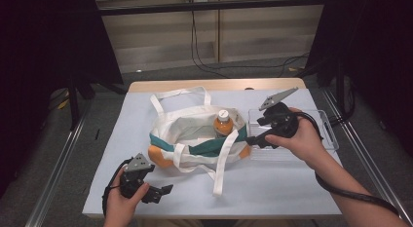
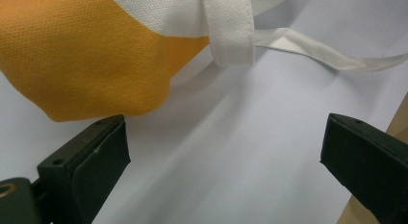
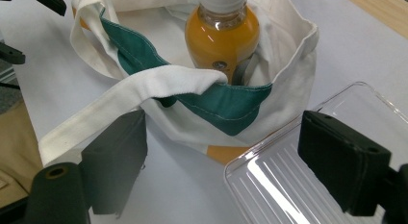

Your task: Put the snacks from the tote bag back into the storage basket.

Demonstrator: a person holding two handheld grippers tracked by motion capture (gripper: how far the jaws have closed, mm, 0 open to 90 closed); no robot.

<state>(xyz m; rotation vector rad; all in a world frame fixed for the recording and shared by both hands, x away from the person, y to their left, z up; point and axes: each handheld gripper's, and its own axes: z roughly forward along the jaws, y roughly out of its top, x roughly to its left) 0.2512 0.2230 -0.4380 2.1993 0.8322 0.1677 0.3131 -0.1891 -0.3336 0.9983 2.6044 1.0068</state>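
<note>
Left tongs (image 1: 163, 192): resting low on the tabletop (image 1: 272, 188) near the front edge, jaws spread wide with nothing between them. In the left gripper view they point at the orange corner of the bag, just short of it. My guess is they wait there, ready to steady the bag.

Bag (image 1: 187, 124): a cloth tote in white, green and orange, lying slumped in the middle of the tabletop with its mouth gaping upward. Being soft, it keeps no shape of its own, so the rim sags.

Straps (image 1: 220, 163): 2 white straps; 1 loops toward the far side, the other trails over the front of the bag and onto the tabletop.

Bottle (image 1: 223, 122): orange drink with a white cap, standing upright inside the bag against its right wall, neck above the rim. The fabric around it seems to be what props it up.

Right tongs (image 1: 251, 141): held just right of the bag, above the near left corner of the tray, jaws apart and pinching nothing. They point at the bag's mouth and the bottle, probably to reach in or having let go.

Tray (image 1: 331, 134): clear ribbed plastic, empty where visible, touching or just beside the bag's right end, likely where things come from.
</note>
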